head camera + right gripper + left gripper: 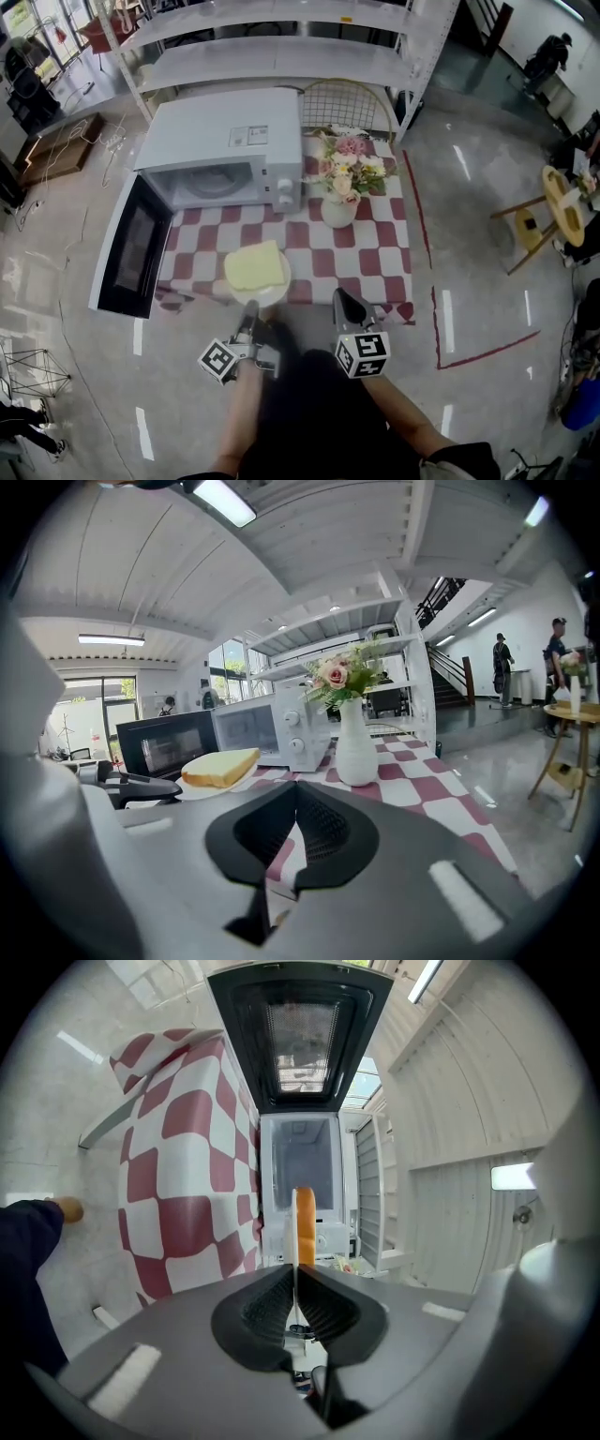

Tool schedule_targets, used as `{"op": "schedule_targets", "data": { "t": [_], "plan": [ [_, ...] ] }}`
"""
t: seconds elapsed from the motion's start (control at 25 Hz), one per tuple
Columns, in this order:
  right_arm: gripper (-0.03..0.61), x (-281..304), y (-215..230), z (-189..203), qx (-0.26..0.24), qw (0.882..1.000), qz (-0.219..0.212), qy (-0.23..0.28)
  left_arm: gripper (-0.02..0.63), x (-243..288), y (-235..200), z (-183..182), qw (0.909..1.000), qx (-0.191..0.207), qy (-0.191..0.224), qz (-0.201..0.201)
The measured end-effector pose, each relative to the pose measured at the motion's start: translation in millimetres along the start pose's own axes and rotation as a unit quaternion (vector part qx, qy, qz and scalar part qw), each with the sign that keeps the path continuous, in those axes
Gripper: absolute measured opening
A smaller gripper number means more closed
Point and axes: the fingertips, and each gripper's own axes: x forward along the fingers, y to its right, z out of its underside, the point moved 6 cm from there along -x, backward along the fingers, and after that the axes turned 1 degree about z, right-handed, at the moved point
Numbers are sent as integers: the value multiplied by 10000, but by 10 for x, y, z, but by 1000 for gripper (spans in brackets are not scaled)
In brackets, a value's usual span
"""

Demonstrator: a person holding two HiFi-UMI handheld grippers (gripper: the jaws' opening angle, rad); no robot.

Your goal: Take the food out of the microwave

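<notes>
A slice of yellow bread lies on a white plate that hangs over the front edge of the checked table. My left gripper is shut on the plate's near rim. In the left gripper view the plate's rim runs edge-on between the jaws of that gripper, with the bread's crust beyond. The white microwave stands at the table's back left, its door swung wide open. My right gripper hovers just right of the plate, shut with nothing in it. The right gripper view shows the bread at left.
A white vase of flowers stands on the table right of the microwave. Metal shelving and a wire chair are behind the table. A wooden stool stands far right, and red tape lines mark the floor.
</notes>
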Motion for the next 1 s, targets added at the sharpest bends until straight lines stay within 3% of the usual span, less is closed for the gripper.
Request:
{"op": "schedule_targets", "data": {
  "t": [1.0],
  "plan": [
    [0, -495, 796, 112, 244, 9891, 1410, 353, 21, 148, 65, 829, 9913, -171, -1305, 31]
  ]
}}
